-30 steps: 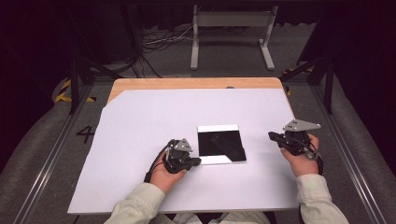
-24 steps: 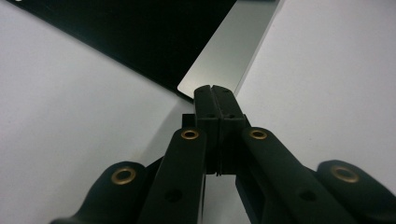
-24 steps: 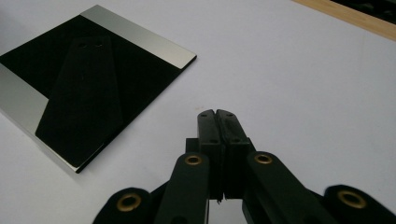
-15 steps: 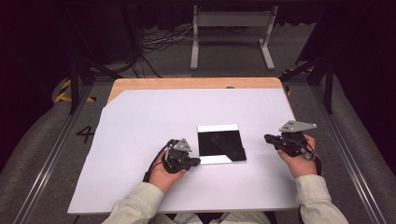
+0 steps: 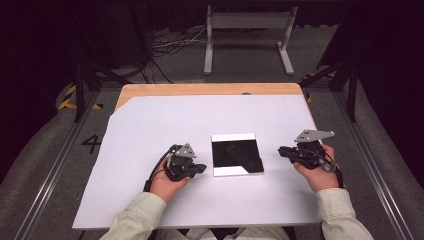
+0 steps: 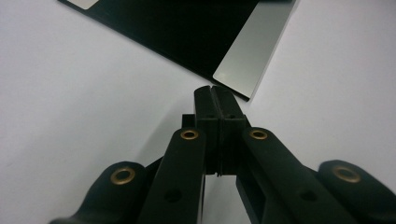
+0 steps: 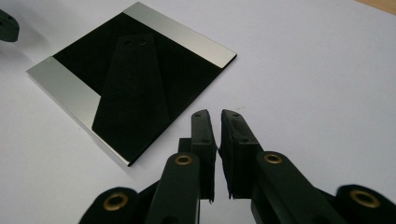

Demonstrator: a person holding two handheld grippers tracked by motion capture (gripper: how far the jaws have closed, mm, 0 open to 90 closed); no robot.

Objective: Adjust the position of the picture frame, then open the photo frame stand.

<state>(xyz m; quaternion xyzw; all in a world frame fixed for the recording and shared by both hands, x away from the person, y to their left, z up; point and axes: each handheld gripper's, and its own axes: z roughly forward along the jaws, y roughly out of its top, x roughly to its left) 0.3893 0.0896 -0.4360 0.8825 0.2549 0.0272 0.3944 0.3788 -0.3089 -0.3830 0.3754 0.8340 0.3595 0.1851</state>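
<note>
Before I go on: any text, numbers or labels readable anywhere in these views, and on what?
"4": painted in dark strokes on the grey floor left of the table, high view.
The black panel with silver end strips carries no readable text in any view.
The left gripper and right gripper show no markings.

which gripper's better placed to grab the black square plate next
Left, probably. The left gripper sits right at a corner of the plate, jaws shut. The right gripper stands farther from its edge, jaws barely parted.
</note>
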